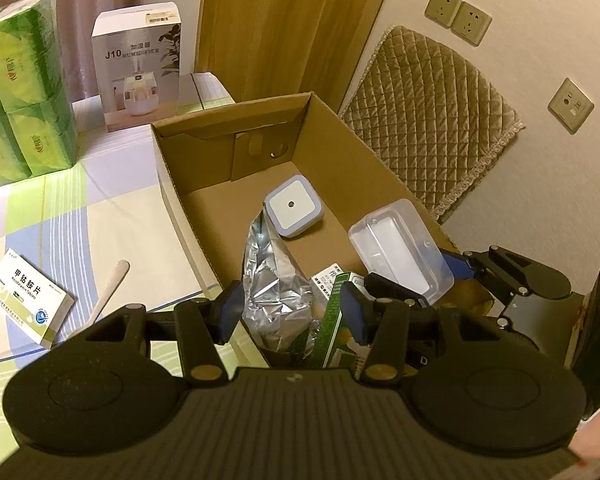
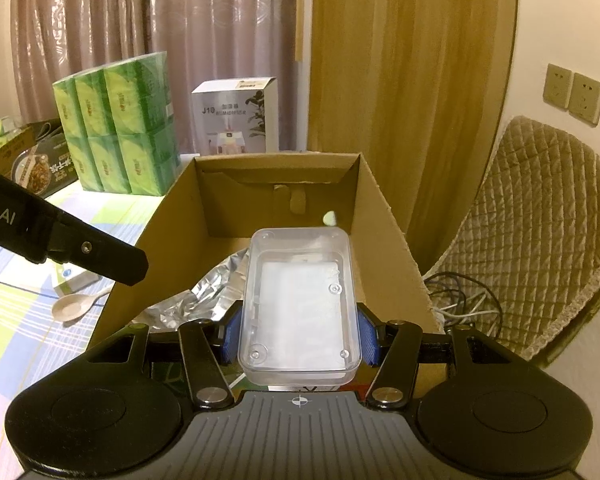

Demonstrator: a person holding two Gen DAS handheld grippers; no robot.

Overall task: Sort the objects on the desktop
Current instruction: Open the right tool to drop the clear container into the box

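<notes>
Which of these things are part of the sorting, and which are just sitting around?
Job: clear case in right gripper, cardboard box, foil bag, night light, pill box, spoon.
Around: tissue packs, humidifier box, cushion, cables.

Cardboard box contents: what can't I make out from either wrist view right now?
- Box floor under the clear plastic case: right wrist view, hidden by the case held in the right gripper.
- Green carton label: left wrist view, cut off by the left gripper fingers and body.
- Foil bag bottom: left wrist view, behind the cardboard box wall and gripper.
- Spoon handle: right wrist view, behind the box wall.
</notes>
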